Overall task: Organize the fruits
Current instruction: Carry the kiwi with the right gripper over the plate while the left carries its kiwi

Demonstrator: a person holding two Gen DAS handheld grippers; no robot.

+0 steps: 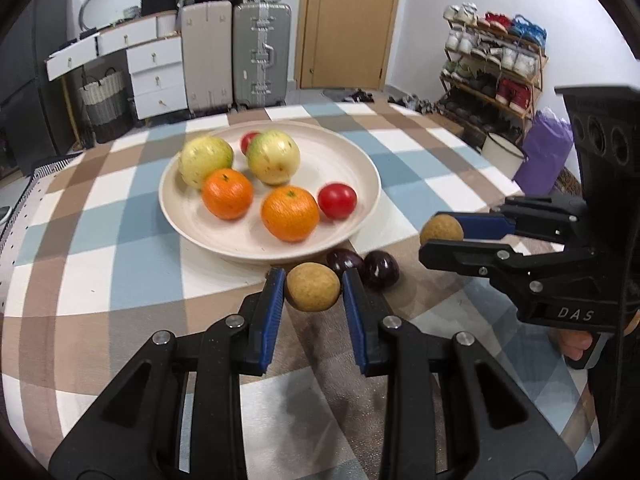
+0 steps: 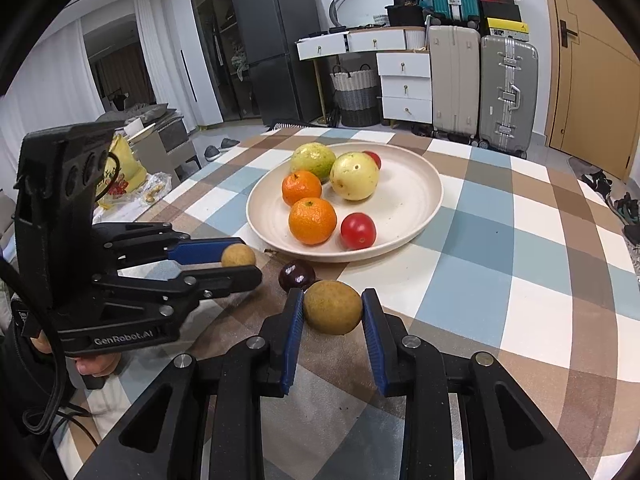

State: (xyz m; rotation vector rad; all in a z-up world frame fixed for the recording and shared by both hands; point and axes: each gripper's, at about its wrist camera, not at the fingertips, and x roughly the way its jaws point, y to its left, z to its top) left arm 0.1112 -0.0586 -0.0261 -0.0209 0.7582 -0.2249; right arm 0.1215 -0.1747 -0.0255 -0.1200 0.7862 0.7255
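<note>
My left gripper (image 1: 313, 280) is shut on a small tan round fruit (image 1: 313, 292), held just above the checked tablecloth in front of the cream plate (image 1: 362, 168). My right gripper (image 2: 333, 298) is shut on a second tan fruit (image 2: 333, 312); in the left wrist view the right gripper (image 1: 434, 232) shows at the right. Two dark purple fruits (image 1: 345, 262) (image 1: 381, 269) lie on the cloth by the plate's near rim. On the plate are two oranges (image 1: 227, 193), two yellow-green guavas (image 1: 273, 156) and two red tomatoes (image 1: 337, 201).
A checked cloth covers the table (image 2: 500, 240). Beyond its far edge stand suitcases (image 1: 262, 56), white drawers (image 1: 158, 76), a woven basket (image 1: 103, 96) and a shoe rack (image 1: 496, 68). A hand (image 2: 96, 366) grips the left gripper's handle.
</note>
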